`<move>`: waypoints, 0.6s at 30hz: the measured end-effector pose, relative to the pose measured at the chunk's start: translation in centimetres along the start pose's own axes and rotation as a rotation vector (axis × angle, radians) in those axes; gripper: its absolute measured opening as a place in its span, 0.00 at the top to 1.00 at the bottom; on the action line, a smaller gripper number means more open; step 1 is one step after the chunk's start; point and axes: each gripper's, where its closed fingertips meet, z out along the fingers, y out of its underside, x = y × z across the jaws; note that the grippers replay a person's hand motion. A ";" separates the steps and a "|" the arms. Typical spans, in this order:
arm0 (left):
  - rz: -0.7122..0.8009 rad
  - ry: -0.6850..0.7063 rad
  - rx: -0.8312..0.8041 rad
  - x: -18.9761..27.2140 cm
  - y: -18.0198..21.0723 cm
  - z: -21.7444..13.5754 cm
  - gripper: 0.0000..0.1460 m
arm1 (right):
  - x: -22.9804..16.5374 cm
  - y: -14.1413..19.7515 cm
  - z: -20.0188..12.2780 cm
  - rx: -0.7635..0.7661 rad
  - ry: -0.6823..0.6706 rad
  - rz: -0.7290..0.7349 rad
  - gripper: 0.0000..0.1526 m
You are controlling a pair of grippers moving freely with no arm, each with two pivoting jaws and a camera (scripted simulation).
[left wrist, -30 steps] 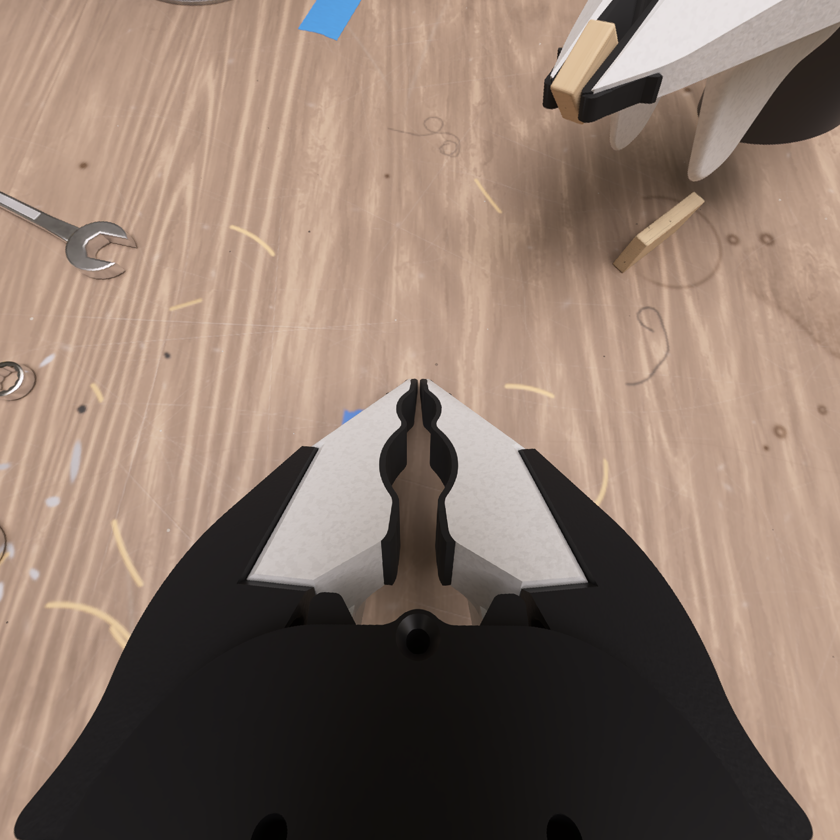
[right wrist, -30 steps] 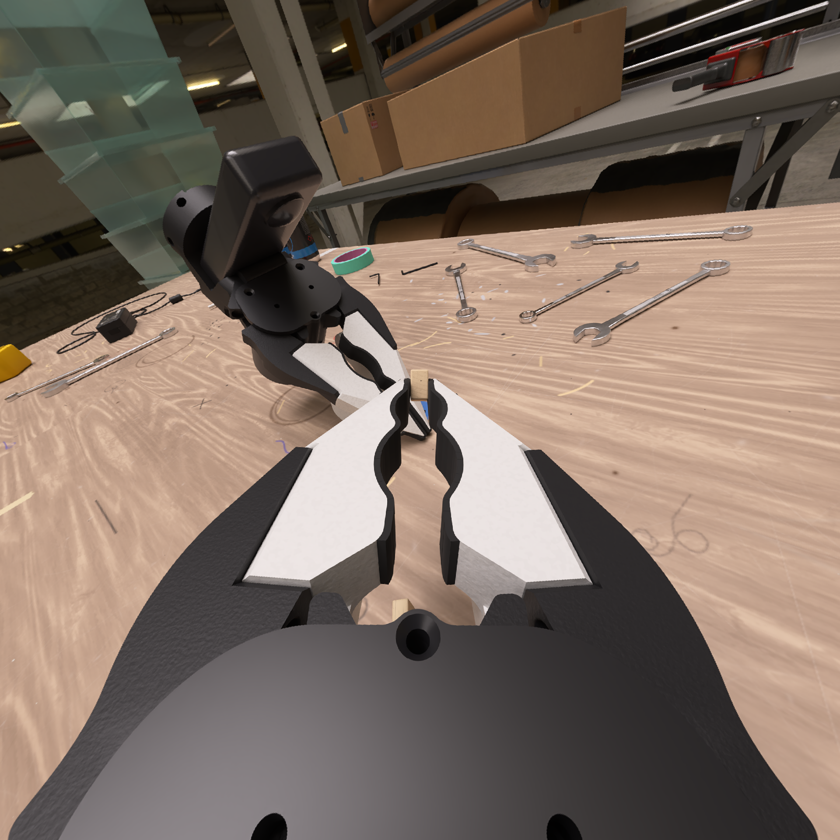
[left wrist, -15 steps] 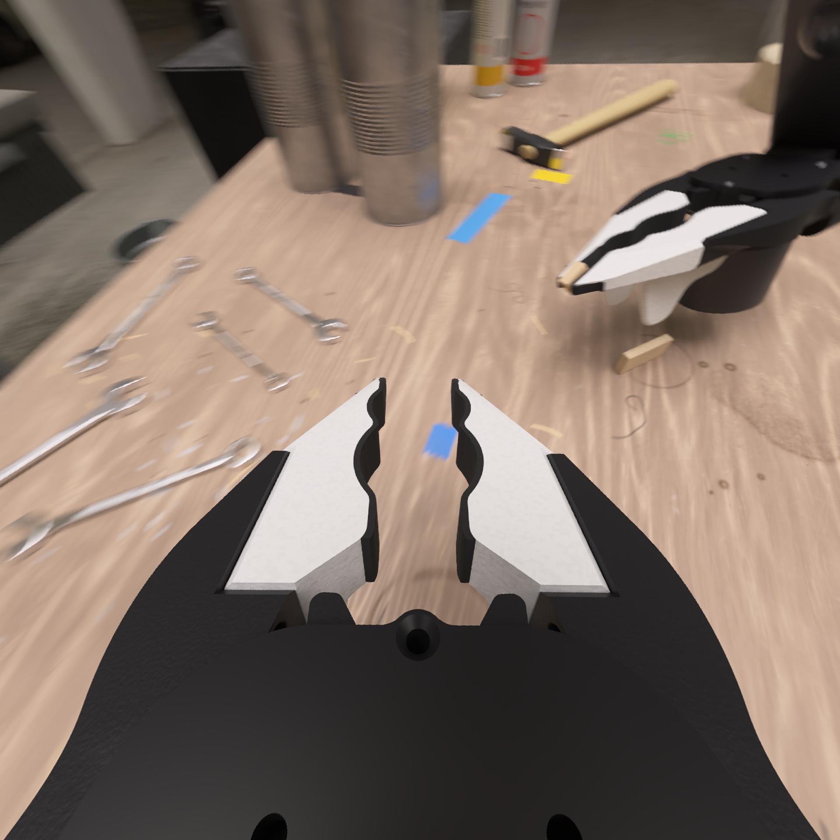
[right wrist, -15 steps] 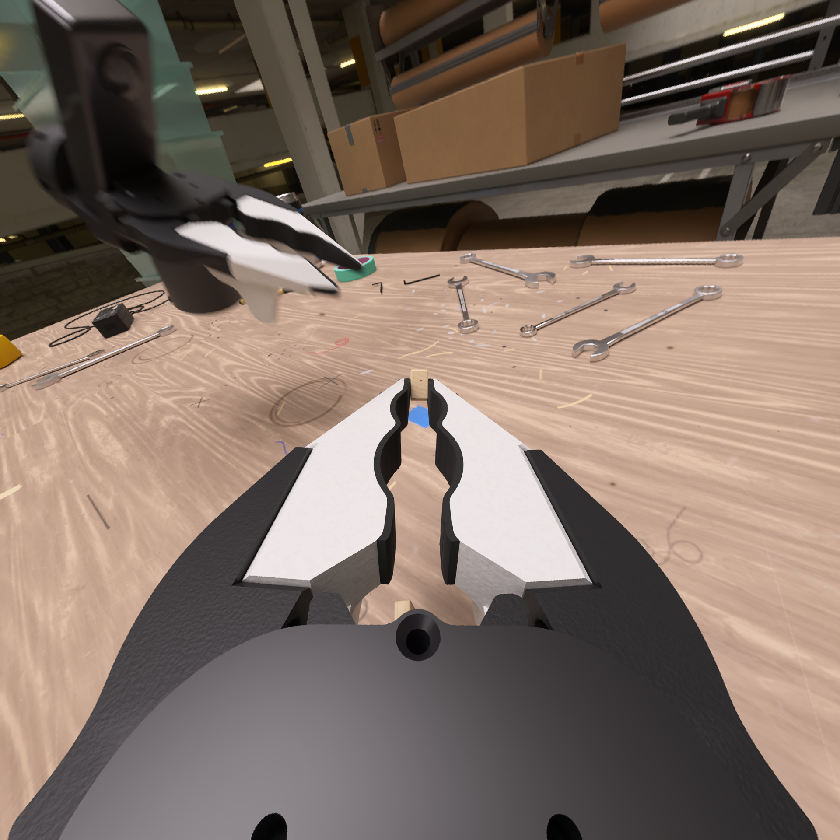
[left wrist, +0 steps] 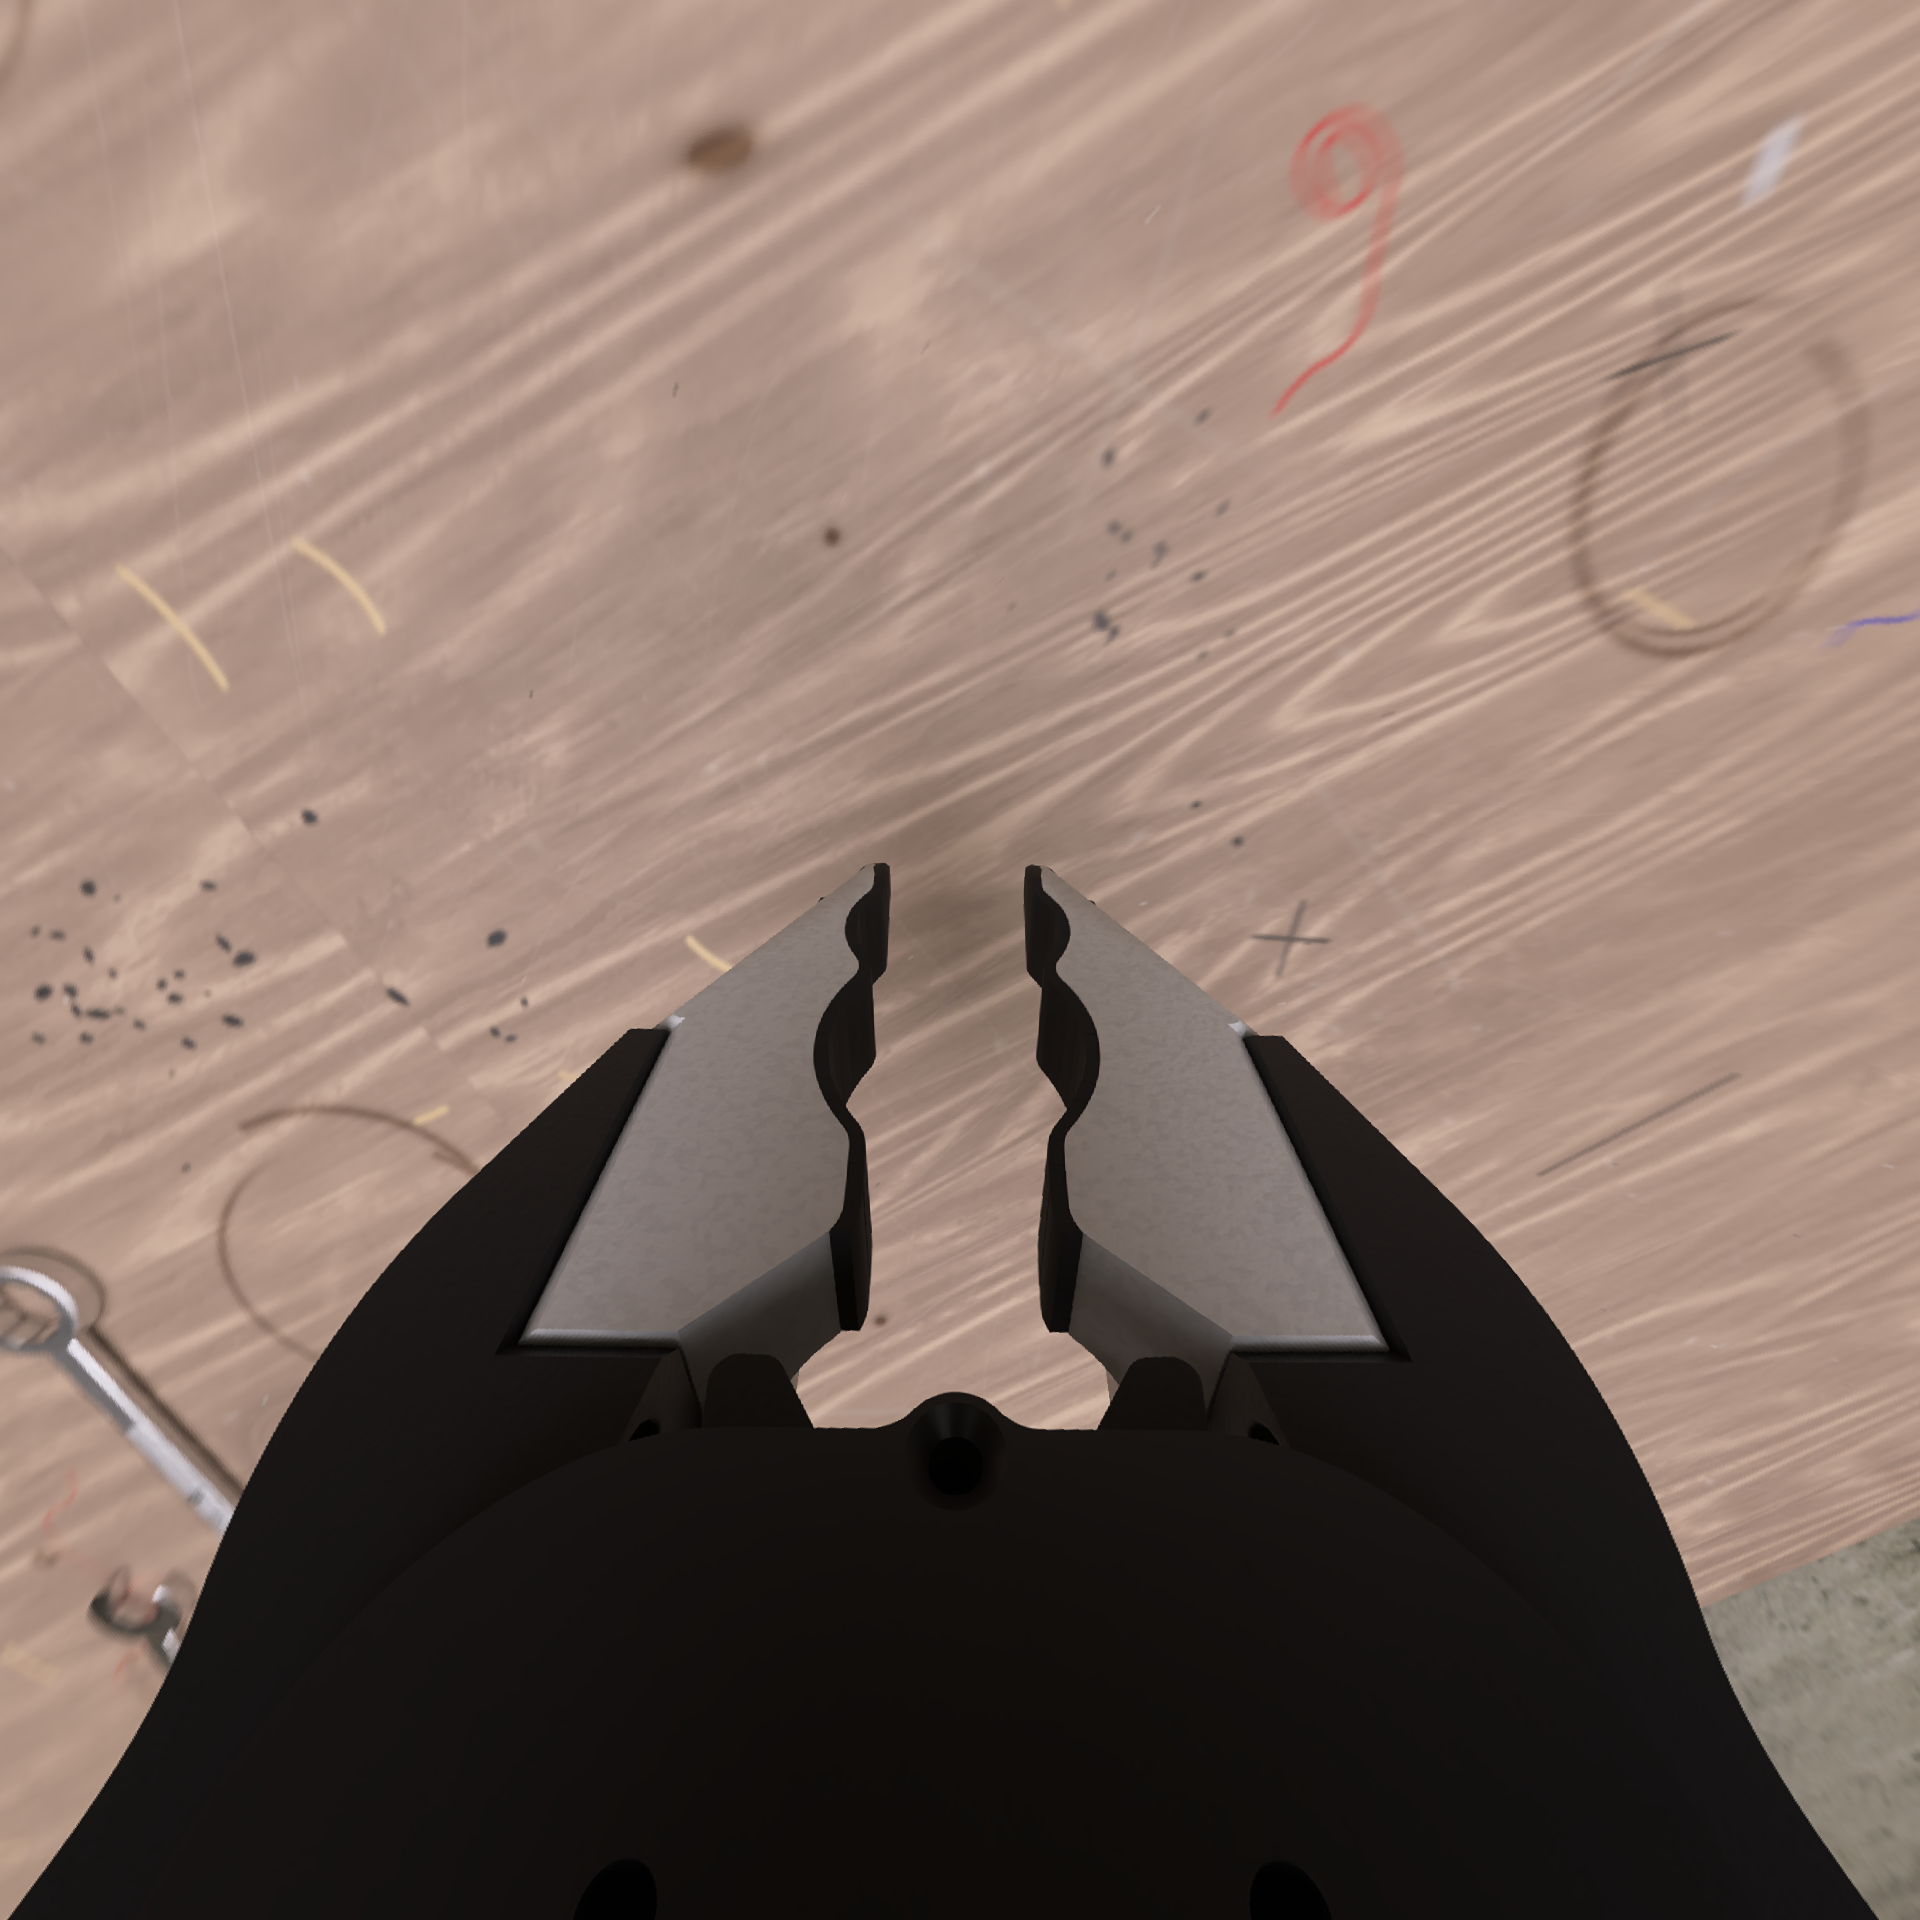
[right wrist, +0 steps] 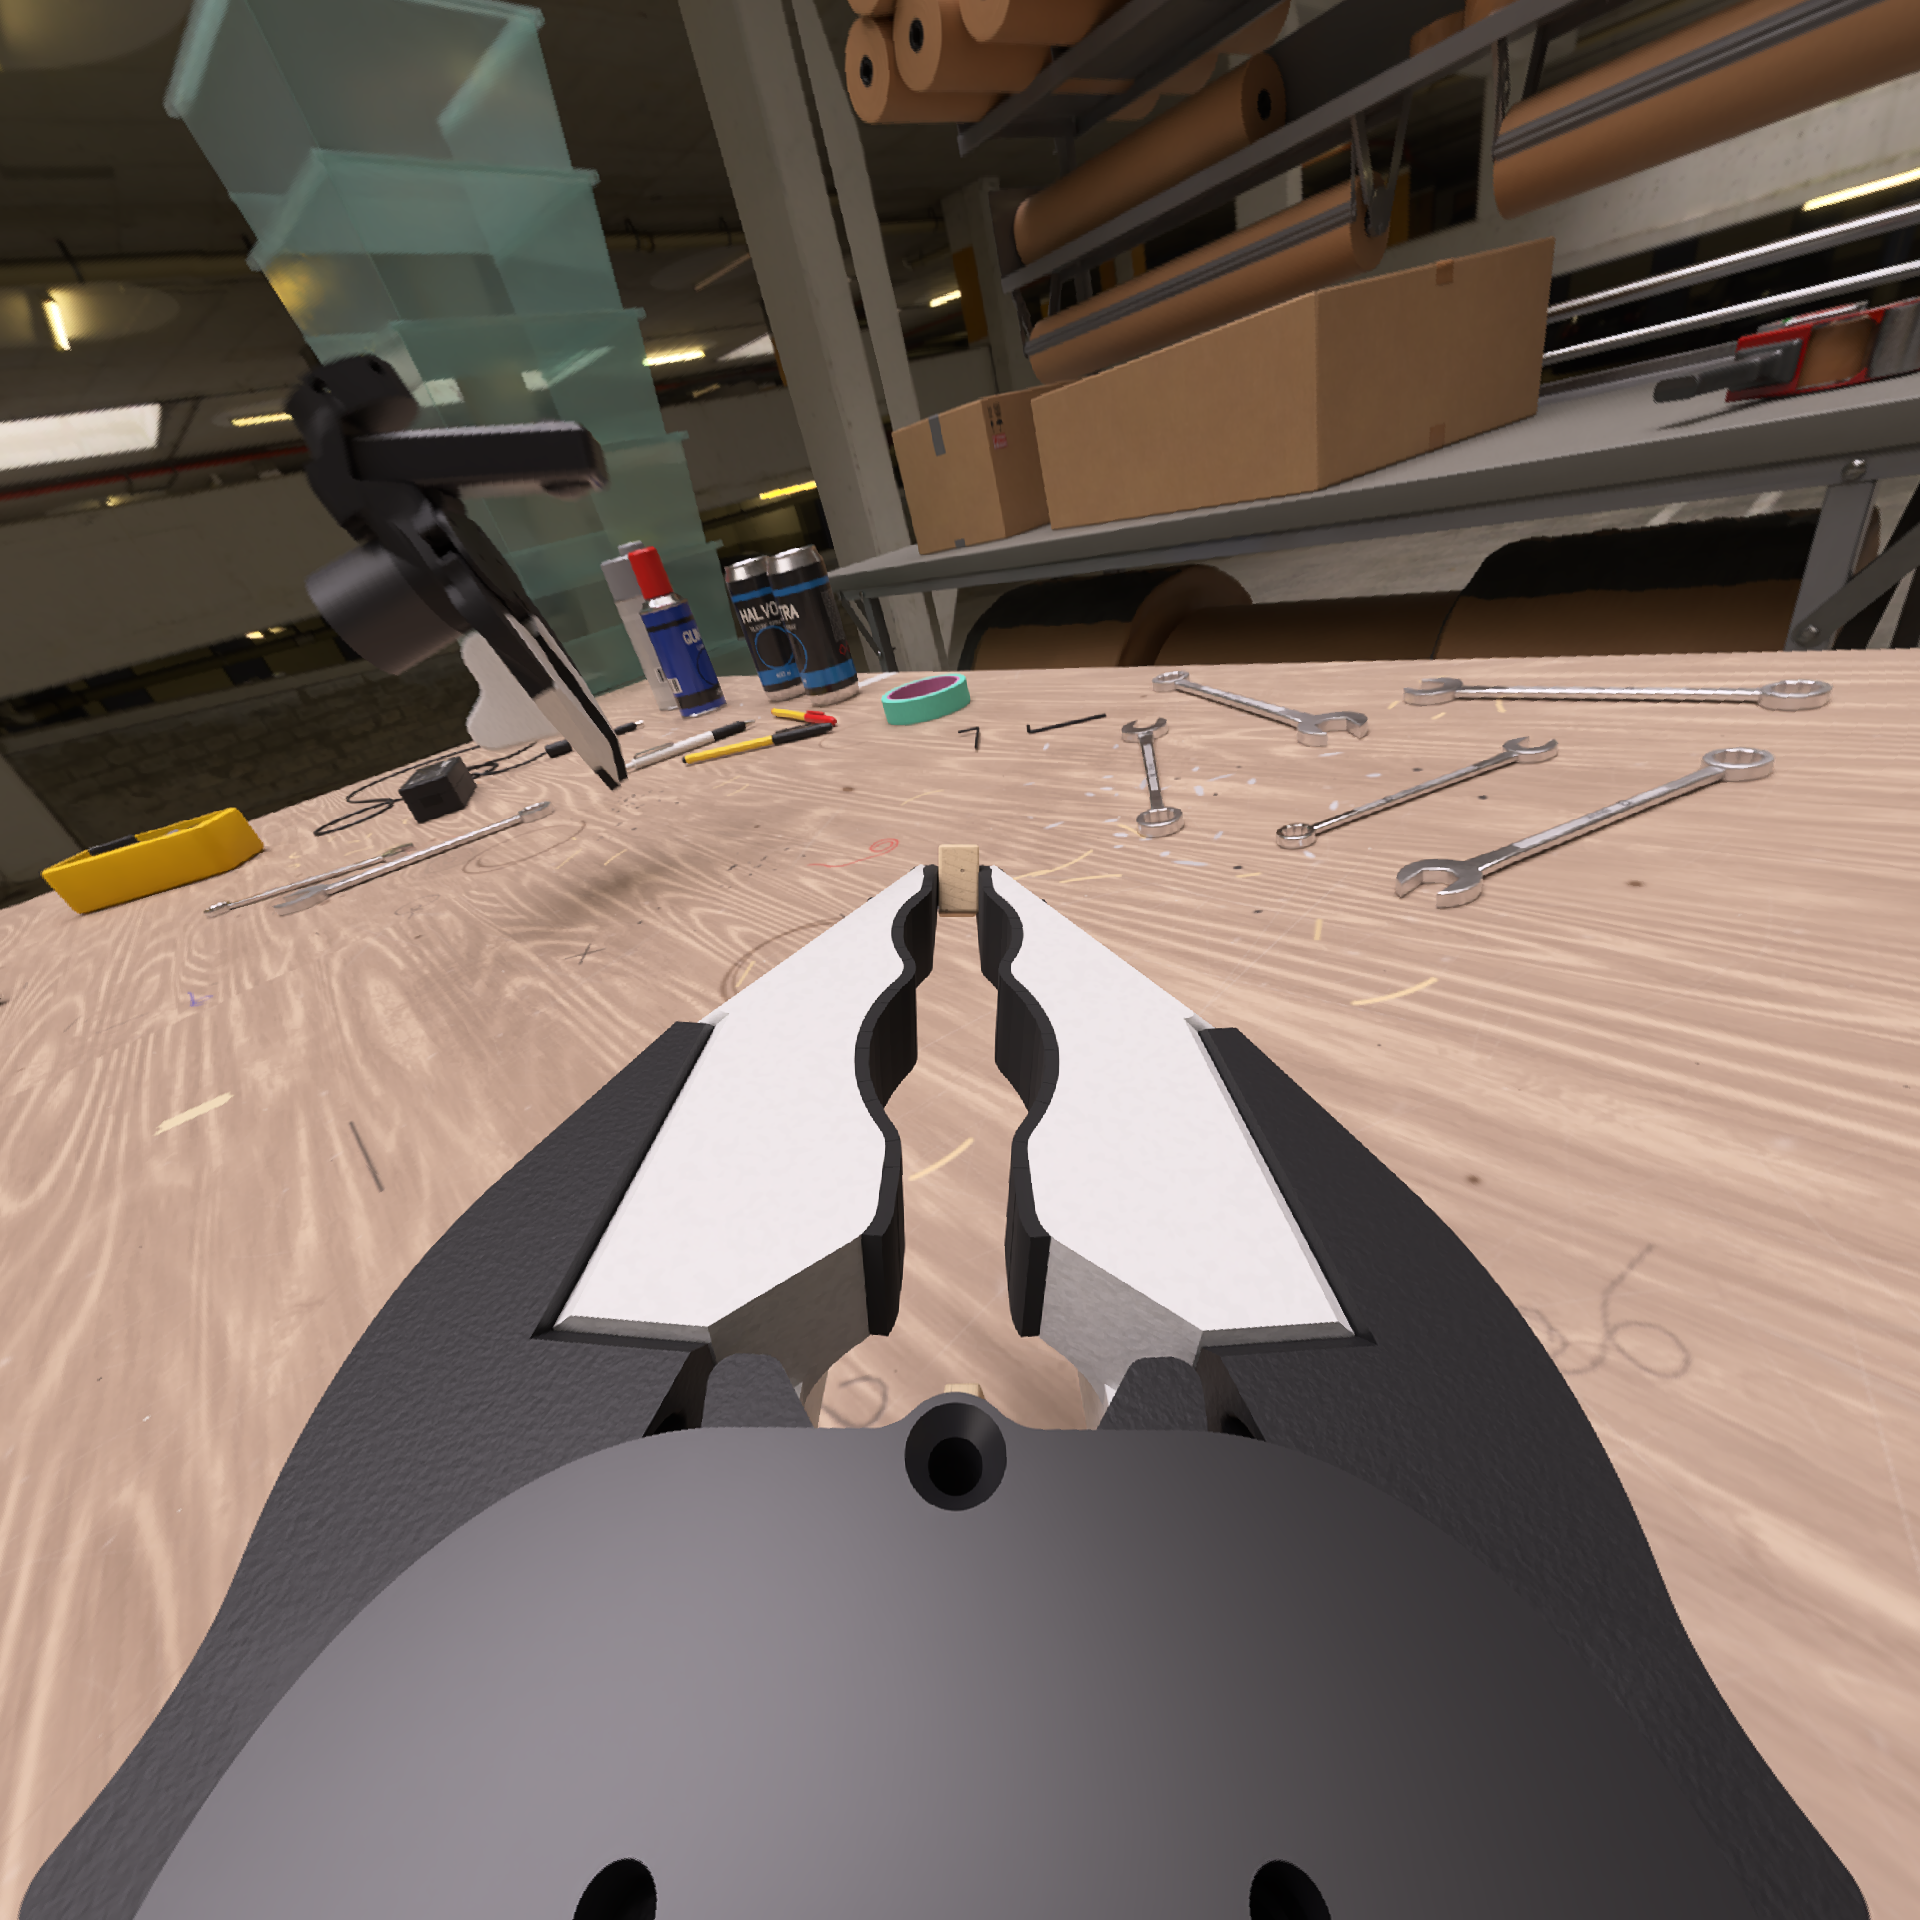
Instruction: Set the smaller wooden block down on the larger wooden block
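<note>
My right gripper [right wrist: 956, 879] is shut on a small light wooden block [right wrist: 958, 883], pinched upright between its fingertips above the table. A sliver of a second wooden block [right wrist: 961, 1390] peeks out on the table below the gripper's base; most of it is hidden. My left gripper [left wrist: 956, 871] is open and empty, pointing down at bare tabletop with neither block in its view. It also shows in the right wrist view [right wrist: 608, 769], raised in the air at the far left, well apart from the right gripper.
Several wrenches [right wrist: 1579, 826] lie to the right, and one [left wrist: 104, 1392] at the left wrist view's lower left. Cans [right wrist: 790, 623], a spray can [right wrist: 675, 644], a green tape roll [right wrist: 925, 696] and a yellow tool [right wrist: 156, 857] stand at the back. The table edge [left wrist: 1818, 1590] is near.
My left gripper opened, lifted away from the right gripper, swung to the far left and now points down. My right gripper stays shut on the block.
</note>
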 end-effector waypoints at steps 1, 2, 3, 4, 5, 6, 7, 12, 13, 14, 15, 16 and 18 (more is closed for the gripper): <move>-0.009 -0.026 -0.044 -0.3 0.3 0.6 0.83 | 0.0 -0.1 -0.1 0.008 -0.004 -0.001 0.96; -0.016 -0.029 -0.085 -0.4 0.6 1.2 0.84 | -0.1 -0.2 -0.2 0.016 -0.007 -0.002 0.96; -0.020 -0.031 -0.120 -0.4 0.8 1.7 0.85 | -0.1 -0.3 -0.2 0.023 -0.009 -0.001 0.96; -0.023 -0.033 -0.147 -0.3 0.9 2.2 0.86 | -0.1 -0.3 -0.3 0.029 -0.012 0.002 0.96; -0.026 -0.025 -0.166 0.0 0.9 2.6 0.86 | -0.1 -0.4 -0.3 0.031 -0.015 0.007 0.96; -0.029 -0.008 -0.177 0.3 0.9 3.0 0.86 | -0.1 -0.4 -0.3 0.031 -0.020 0.013 0.96; -0.033 0.002 -0.185 0.5 0.8 3.3 0.87 | -0.1 -0.4 -0.3 0.031 -0.027 0.019 0.96; -0.049 -0.035 -0.232 0.2 1.3 4.2 0.88 | 0.0 -0.6 -0.5 0.048 -0.039 0.049 0.96; -0.054 -0.024 -0.227 0.3 1.3 4.4 0.88 | 0.1 -0.6 -0.5 0.052 -0.040 0.056 0.96; -0.053 -0.025 -0.223 0.4 1.3 4.6 0.89 | 0.1 -0.7 -0.6 0.056 -0.041 0.064 0.96; -0.051 -0.028 -0.224 0.4 1.3 4.7 0.90 | 0.2 -0.7 -0.6 0.057 -0.041 0.070 0.96; -0.051 -0.037 -0.231 0.3 1.4 4.9 0.91 | 0.2 -0.7 -0.6 0.058 -0.041 0.074 0.96; -0.040 -0.068 -0.240 -0.1 1.4 5.0 0.95 | 0.2 -0.7 -0.6 0.059 -0.042 0.073 0.96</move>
